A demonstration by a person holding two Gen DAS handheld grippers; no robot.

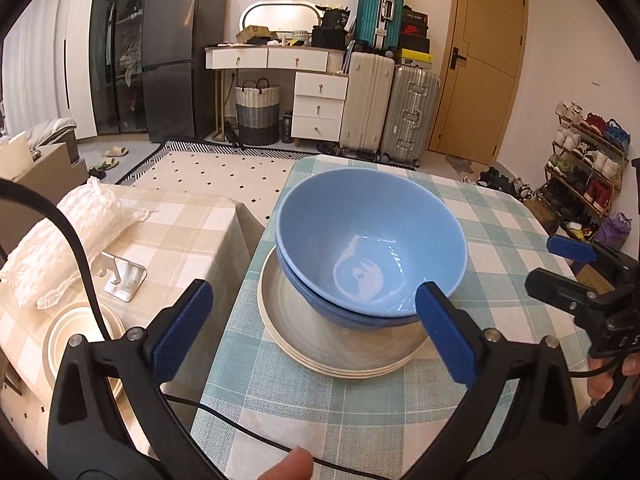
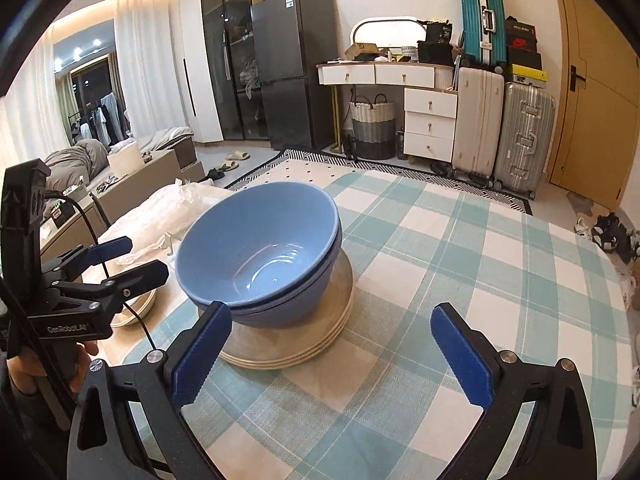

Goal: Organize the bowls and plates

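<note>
Two nested blue bowls [image 1: 372, 240] sit on a stack of cream plates [image 1: 344, 348] on the teal checked table [image 1: 500, 232]. My left gripper [image 1: 316, 332] is open and empty, just in front of the stack, its fingers to either side of the plates' near rim. My right gripper [image 2: 332, 356] is open and empty, to the right of the stack; the bowls [image 2: 260, 248] and plates [image 2: 288, 344] lie ahead left of it. Each gripper shows in the other's view: the right one [image 1: 576, 272] and the left one [image 2: 116, 260].
A lower table with a beige checked cloth [image 1: 180, 232] stands to the left, holding a cream plate [image 1: 76, 332], white padded wrap [image 1: 68, 240] and a small metal stand [image 1: 124, 276]. A black cable [image 1: 240, 428] crosses the near table edge. Suitcases [image 1: 388, 108] stand behind.
</note>
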